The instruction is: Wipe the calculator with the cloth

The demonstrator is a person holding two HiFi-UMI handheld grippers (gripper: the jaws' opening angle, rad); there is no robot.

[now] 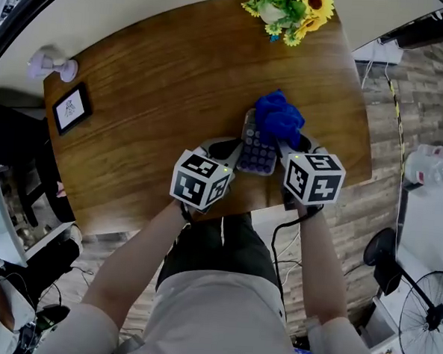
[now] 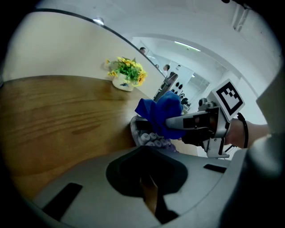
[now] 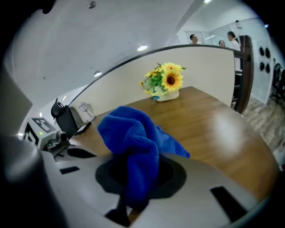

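Observation:
A grey calculator point(image 1: 256, 151) lies on the wooden table point(image 1: 152, 93) near its front edge. A crumpled blue cloth point(image 1: 279, 118) rests on the calculator's far end. My right gripper point(image 1: 289, 148) is shut on the cloth; in the right gripper view the cloth point(image 3: 130, 138) bulges out of the jaws and hides the calculator. My left gripper point(image 1: 235, 157) sits at the calculator's near left edge and appears shut on it. In the left gripper view the calculator's keys point(image 2: 149, 136) show just beyond the jaws, under the cloth point(image 2: 159, 112) and the right gripper point(image 2: 200, 125).
A white pot of yellow flowers point(image 1: 290, 8) stands at the table's far edge. A small framed picture point(image 1: 71, 109) and a white object point(image 1: 52, 66) are at the far left corner. The table's front edge is just below both grippers. A fan point(image 1: 426, 312) stands on the floor, right.

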